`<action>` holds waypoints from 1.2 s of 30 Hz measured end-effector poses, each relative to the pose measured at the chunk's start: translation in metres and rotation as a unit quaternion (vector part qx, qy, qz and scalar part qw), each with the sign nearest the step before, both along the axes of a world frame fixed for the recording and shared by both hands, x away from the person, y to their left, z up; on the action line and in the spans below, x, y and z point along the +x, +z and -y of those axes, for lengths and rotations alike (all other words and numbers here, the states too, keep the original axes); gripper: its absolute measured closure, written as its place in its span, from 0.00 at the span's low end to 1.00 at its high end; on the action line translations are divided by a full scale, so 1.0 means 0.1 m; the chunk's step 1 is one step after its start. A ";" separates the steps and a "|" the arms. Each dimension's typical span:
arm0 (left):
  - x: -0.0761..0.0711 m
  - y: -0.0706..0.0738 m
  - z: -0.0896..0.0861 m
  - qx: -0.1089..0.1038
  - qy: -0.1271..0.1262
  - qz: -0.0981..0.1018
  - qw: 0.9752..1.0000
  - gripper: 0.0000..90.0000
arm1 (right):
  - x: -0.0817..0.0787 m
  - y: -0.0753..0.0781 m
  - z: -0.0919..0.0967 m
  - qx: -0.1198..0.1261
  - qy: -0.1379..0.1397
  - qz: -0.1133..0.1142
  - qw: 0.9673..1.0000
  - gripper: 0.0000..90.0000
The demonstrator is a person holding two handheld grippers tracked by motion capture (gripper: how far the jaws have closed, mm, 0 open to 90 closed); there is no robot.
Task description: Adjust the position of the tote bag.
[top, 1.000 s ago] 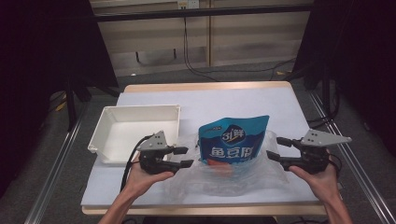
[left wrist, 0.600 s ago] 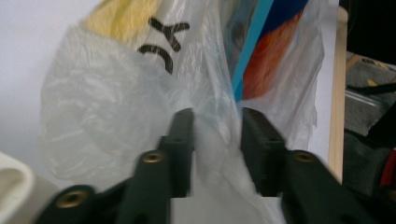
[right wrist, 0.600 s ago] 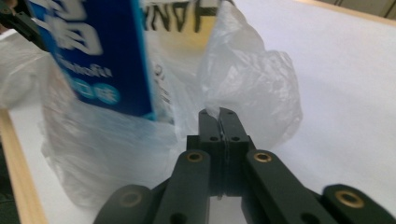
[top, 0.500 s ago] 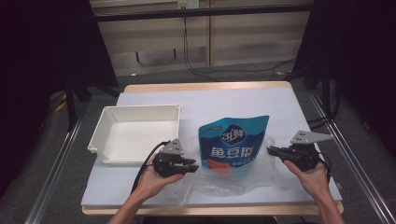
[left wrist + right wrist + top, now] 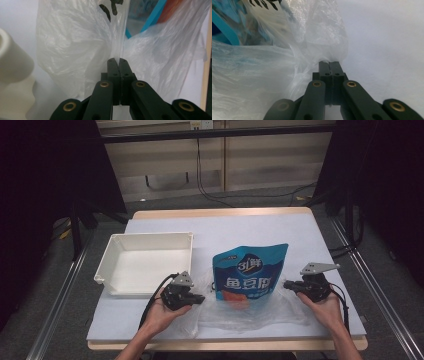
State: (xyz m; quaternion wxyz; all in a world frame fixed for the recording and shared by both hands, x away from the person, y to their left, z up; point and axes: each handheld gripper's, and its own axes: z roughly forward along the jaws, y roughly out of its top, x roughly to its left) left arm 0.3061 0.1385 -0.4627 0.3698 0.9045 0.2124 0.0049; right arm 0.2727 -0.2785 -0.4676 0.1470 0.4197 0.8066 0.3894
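Note:
A blue snack pouch [image 5: 250, 270] with white lettering lies half inside a clear plastic bag [image 5: 250, 312] on the table's near middle. My left gripper [image 5: 200, 298] sits at the bag's left edge. Its jaws have just been closing and are now shut on a fold of the film, as the left gripper view shows at the left gripper [image 5: 119, 59] and plastic bag [image 5: 75, 45]. My right gripper [image 5: 286, 284] is at the bag's right edge. In the right gripper view, the right gripper [image 5: 329, 62] is shut on the crumpled film of the plastic bag [image 5: 319, 32].
A white rectangular tray [image 5: 145, 237] stands left of the bag, close to my left hand, and its rounded rim [image 5: 12, 65] appears in the left gripper view. The pale blue table cover [image 5: 225, 227] stretches beyond the pouch to the far edge.
Both hands have sunk toward the table and drawn in against the bag's two sides. Both pairs of jaws have gone from open to shut on the plastic film.

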 end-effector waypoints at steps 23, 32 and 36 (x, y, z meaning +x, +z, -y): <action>0.00 -0.02 -0.07 -0.015 0.015 0.005 1.000 0.90 | -0.01 -0.08 -0.07 -0.051 -0.007 0.002 0.999 0.97; -0.12 0.37 -0.26 -0.089 0.036 0.045 0.994 0.70 | -0.26 0.27 0.01 0.004 -0.003 0.058 0.998 0.72; -0.19 0.47 -0.12 -0.106 0.005 0.048 0.993 0.80 | -0.30 0.41 -0.02 0.019 0.006 0.075 0.997 0.81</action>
